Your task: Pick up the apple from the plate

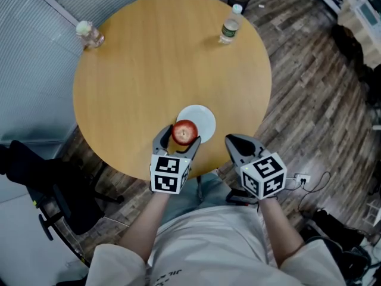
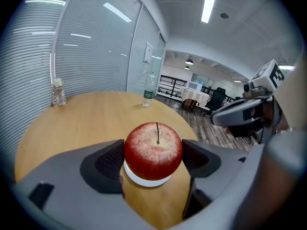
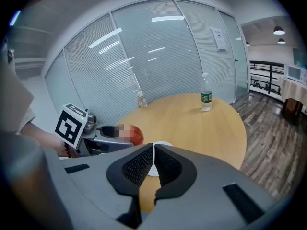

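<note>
right now my left hand-held gripper [image 2: 154, 158] is pinching the apple [image 2: 153, 150]: its two dark pads press on the fruit's left and right sides, and the stem points up. the red apple sits squarely between the jaws, filling the gap. the white plate [image 2: 146, 180] shows just under it, but i cannot tell whether the apple touches the plate or hangs clear of it. in the head view the apple lies over the plate's near left rim, close to my edge of the round wooden bench [image 1: 155, 58].

my right hand-held gripper [image 3: 153, 164] has its jaws pressed together with nothing between them. it hovers just beside the left one, on its right, by the near edge of the bench and apart from the apple.

far across the bench a water bottle [image 1: 230, 25] with a green label stands near the far right rim. a second small bottle [image 1: 89, 34] stands at the far left rim, well apart from the plate.
</note>
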Demonstrator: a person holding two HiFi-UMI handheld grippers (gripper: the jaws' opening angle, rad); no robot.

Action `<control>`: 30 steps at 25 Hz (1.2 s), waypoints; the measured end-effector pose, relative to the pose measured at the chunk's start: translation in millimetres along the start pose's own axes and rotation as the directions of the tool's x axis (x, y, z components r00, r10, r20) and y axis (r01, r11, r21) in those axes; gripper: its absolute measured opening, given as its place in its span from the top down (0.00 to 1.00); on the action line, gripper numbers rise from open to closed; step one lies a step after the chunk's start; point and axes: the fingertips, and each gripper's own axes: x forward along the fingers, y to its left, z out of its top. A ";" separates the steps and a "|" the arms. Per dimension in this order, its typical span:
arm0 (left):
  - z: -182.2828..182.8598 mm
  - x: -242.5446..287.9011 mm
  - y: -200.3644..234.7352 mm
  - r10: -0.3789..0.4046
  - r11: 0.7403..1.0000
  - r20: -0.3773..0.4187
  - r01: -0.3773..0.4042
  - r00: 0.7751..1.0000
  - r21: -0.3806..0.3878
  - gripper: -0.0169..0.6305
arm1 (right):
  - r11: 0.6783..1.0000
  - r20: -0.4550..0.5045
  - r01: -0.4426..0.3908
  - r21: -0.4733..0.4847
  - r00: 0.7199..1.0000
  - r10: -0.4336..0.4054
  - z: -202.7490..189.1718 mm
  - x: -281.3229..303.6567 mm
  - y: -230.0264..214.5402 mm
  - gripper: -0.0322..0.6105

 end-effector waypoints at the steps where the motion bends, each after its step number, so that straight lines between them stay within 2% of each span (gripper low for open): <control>1: 1.8 -4.5 -1.8 -0.004 1.000 0.006 0.004 1.000 -0.003 0.39 | 1.000 0.003 -0.002 -0.006 1.000 0.002 1.3 -1.8 2.1 0.90; 7: 5.2 -32.3 -15.5 -0.042 0.999 0.017 0.042 0.999 0.004 0.39 | 1.000 0.038 0.001 -0.027 0.999 0.000 12.2 -13.8 12.0 0.90; 19: 27.3 -81.4 -25.7 -0.056 0.998 0.119 0.057 0.991 -0.007 0.39 | 0.998 0.101 0.008 -0.066 0.995 -0.001 36.2 -26.1 29.4 0.90; 30: 39.0 -89.7 -22.1 -0.070 0.997 0.139 0.068 0.988 0.021 0.39 | 0.997 0.149 0.019 -0.074 0.989 -0.008 52.3 -30.6 36.1 0.90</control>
